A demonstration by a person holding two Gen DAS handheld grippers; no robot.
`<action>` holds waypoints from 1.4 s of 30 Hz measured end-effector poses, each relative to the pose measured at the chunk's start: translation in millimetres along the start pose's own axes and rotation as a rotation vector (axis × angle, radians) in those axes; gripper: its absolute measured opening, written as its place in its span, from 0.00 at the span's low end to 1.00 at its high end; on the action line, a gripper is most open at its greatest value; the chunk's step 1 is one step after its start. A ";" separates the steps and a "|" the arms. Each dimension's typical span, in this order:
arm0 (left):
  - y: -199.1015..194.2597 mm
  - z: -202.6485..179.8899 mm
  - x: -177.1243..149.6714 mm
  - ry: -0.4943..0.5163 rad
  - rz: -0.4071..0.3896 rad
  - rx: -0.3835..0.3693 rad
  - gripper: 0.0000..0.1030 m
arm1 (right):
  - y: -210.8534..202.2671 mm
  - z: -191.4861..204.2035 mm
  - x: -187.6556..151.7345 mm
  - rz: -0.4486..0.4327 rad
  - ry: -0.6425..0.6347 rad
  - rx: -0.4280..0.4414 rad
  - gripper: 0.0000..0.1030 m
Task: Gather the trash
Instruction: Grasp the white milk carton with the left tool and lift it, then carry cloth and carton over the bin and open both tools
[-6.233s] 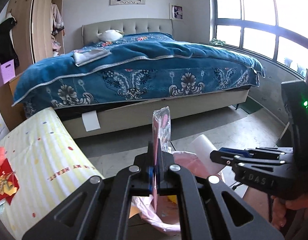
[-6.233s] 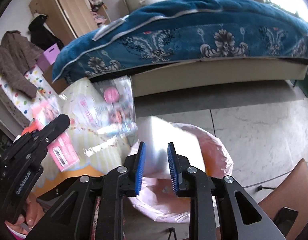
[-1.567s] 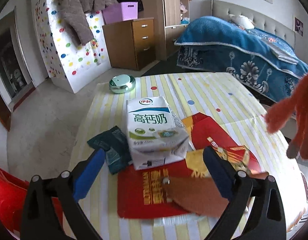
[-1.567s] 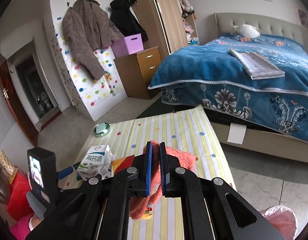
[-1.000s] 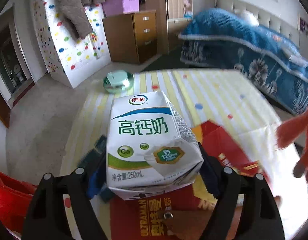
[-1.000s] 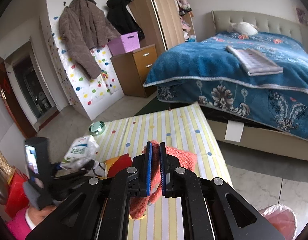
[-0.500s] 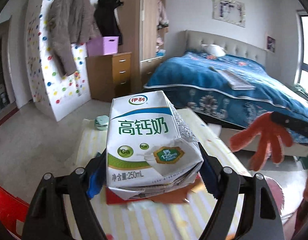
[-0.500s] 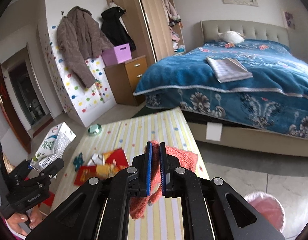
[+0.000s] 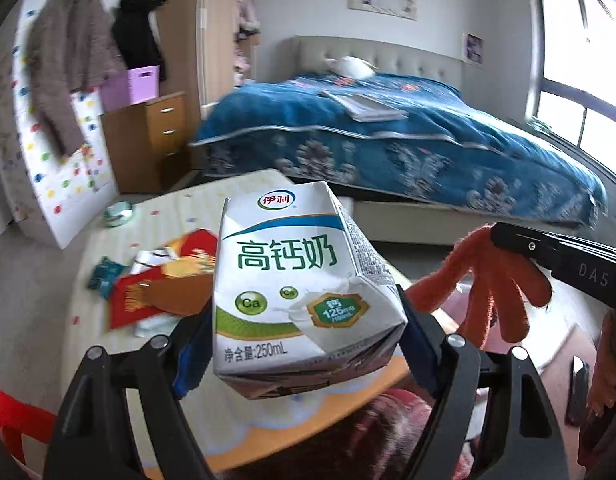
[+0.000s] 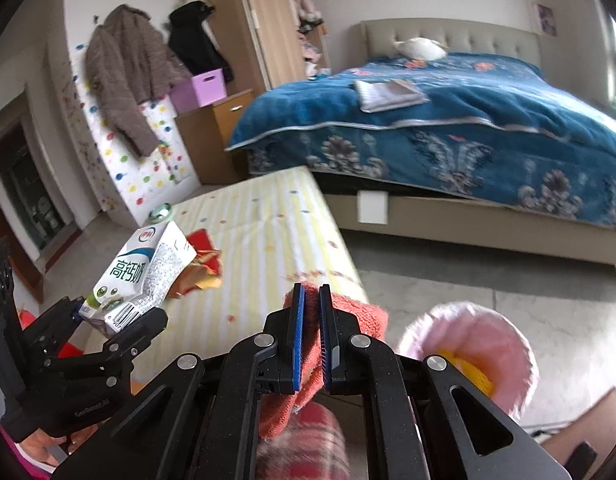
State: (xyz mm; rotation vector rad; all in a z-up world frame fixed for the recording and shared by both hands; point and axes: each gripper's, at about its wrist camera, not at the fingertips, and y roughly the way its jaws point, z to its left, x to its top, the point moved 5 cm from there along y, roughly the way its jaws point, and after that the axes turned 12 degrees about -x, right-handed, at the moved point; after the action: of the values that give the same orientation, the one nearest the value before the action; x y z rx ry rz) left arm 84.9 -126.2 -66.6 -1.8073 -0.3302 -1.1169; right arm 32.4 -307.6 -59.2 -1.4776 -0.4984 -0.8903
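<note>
A white and green 250 mL milk carton [image 9: 300,292] is clamped between the blue pads of my left gripper [image 9: 304,340], lifted above the table. In the right wrist view the same carton [image 10: 144,268] tilts in the left gripper [image 10: 120,316] at the left. My right gripper [image 10: 311,296] is shut on an orange knitted glove [image 10: 359,316], whose fingers dangle in the left wrist view [image 9: 491,280]. The pink-lined trash bin [image 10: 479,332] stands on the floor just right of the right gripper, with something yellow inside.
The yellow striped table [image 10: 268,220] carries red packaging [image 9: 136,296], a teal wrapper [image 9: 106,272] and a green round object [image 9: 118,212]. A bed with a blue cover [image 10: 467,120] lies beyond the table. A wooden dresser [image 9: 164,136] stands at the back left.
Both grippers have swung right, away from the table's litter. The trash bin now looms larger and closer in the right wrist view. Carton and glove stay gripped.
</note>
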 end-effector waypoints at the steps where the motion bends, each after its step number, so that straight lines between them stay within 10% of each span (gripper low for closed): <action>1: 2.4 -8.4 -1.7 0.009 0.004 -0.017 0.76 | -1.8 -6.4 -2.5 -0.001 0.009 -0.010 0.07; 24: 137.6 -198.7 13.1 0.268 0.128 -0.303 0.76 | 31.0 -194.2 -17.6 0.049 0.233 -0.228 0.11; 29: 155.7 -199.9 14.0 0.258 0.155 -0.302 0.91 | 36.4 -201.9 -18.5 0.062 0.255 -0.241 0.30; 42: 129.7 -144.8 14.8 0.193 0.127 -0.174 0.91 | 39.3 -177.3 -32.1 0.108 0.241 -0.190 0.30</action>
State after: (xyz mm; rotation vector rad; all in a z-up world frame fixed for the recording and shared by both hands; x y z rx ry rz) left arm 96.0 -315.7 -111.2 -1.8251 -0.0032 -1.2487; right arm 2.5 -478.2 -122.5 -1.5271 -0.1576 -1.0352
